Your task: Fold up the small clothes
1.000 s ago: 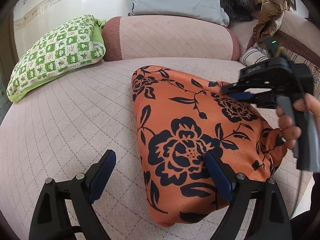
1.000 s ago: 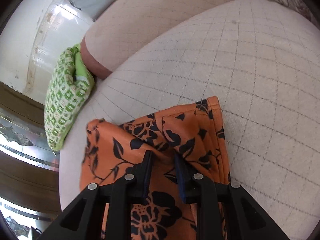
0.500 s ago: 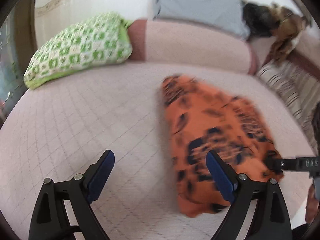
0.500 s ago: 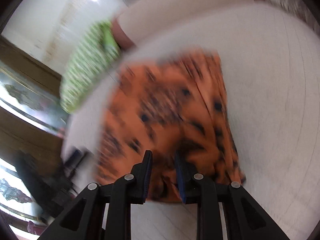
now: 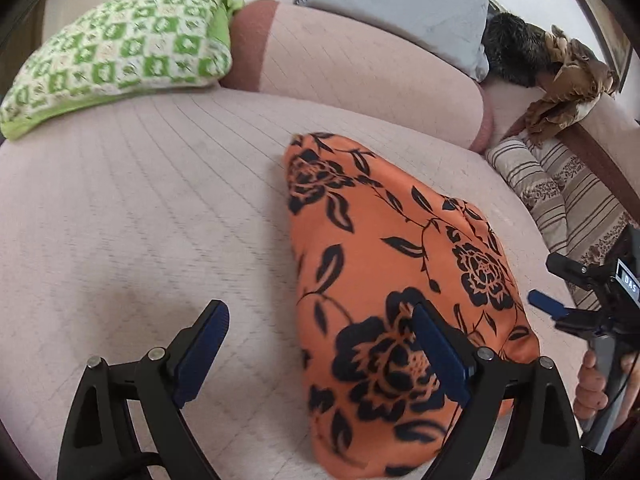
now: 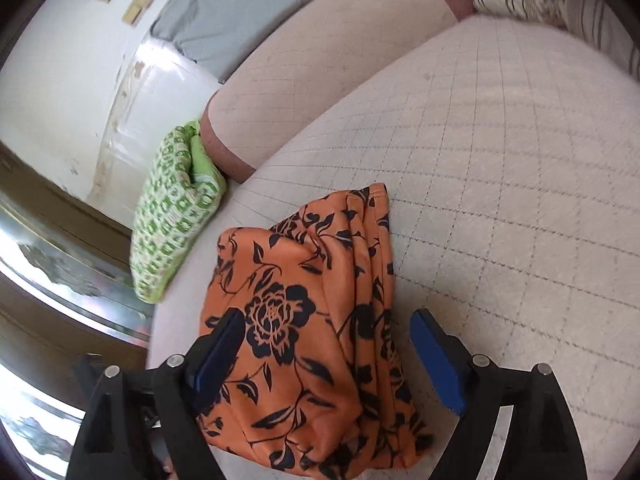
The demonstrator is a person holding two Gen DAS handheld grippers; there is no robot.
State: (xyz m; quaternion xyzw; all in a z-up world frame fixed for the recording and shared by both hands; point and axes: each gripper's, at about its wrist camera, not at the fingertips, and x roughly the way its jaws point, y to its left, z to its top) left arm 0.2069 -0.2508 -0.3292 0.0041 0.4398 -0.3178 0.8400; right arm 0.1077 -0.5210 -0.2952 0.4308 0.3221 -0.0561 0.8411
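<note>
The left gripper (image 5: 320,348) has its jaws spread wide and holds nothing; its left finger hangs over the bare quilted bed (image 5: 140,216), and its right finger sits in front of the near end of the orange cloth (image 5: 384,264). Whether that finger touches the fabric cannot be told.

The right gripper (image 6: 326,354) also has its jaws spread wide, empty, one to each side of the near part of the cloth (image 6: 304,320). In the left wrist view the same right gripper (image 5: 560,310) shows at the right edge, just beside the cloth's right side, with the person's hand (image 5: 592,384) on its handle.

The cloth, orange with black flowers, lies folded into a narrow stack on the bed, with layered edges along one long side. A green checked pillow (image 5: 120,48) rests at the far left of the bed against a pink bolster (image 5: 360,64), well apart from the cloth. A grey pillow (image 5: 400,4) lies behind the bolster, and a striped cushion (image 5: 552,184) is at the far right.
</note>
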